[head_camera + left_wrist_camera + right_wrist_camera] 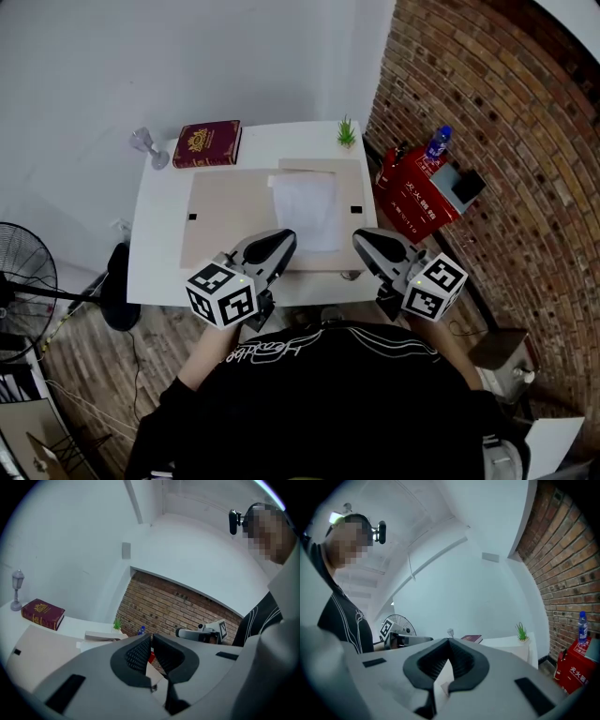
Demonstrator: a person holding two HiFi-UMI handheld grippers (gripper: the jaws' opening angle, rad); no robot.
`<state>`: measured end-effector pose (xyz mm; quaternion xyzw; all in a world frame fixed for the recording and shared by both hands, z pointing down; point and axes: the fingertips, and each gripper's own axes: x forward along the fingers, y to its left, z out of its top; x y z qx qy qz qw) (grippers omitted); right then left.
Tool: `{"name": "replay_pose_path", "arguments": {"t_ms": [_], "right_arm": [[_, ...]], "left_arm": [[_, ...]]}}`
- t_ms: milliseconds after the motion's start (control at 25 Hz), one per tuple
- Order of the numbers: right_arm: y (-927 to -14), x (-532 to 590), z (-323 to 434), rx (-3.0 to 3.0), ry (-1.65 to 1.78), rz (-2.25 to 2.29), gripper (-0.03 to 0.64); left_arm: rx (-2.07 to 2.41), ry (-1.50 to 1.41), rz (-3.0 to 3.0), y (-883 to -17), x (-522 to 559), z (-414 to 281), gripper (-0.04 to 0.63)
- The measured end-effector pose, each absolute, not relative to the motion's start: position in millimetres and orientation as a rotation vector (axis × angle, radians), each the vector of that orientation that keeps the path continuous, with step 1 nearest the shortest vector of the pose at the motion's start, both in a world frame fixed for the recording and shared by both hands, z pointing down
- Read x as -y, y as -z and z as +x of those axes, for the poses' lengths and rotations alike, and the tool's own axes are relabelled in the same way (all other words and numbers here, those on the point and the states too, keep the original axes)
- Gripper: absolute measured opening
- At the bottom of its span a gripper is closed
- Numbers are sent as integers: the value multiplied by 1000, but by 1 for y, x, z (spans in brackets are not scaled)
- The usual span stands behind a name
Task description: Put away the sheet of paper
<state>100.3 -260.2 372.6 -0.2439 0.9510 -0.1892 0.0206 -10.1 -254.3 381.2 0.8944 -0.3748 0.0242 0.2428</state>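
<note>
Paper sheet [306,210] lies flat on the right half of a beige mat [225,220], mid-frame on the white worktop [155,253], just beyond both grippers. Held low at the near edge, the left gripper [151,637] has its fingers pressed together on nothing, and the right gripper [449,641] likewise. Upper left sits a red book [208,143].

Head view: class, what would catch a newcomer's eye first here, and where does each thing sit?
Two grippers with black-and-white marker cubes fill the near table edge, left gripper and right gripper both shut. Beyond them a white sheet of paper lies on a beige mat. A dark red book sits at the table's far left corner, and a red box stands beside the brick wall at right.
</note>
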Motion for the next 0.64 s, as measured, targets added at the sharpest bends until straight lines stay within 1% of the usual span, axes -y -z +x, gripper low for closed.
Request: {"name": "replay_pose_path", "arguments": {"t_ms": [640], "right_arm": [[-375,269,96,-2958,590,-728,3]], "left_arm": [[1051,-163,2431,-387,265,-10,43]]}}
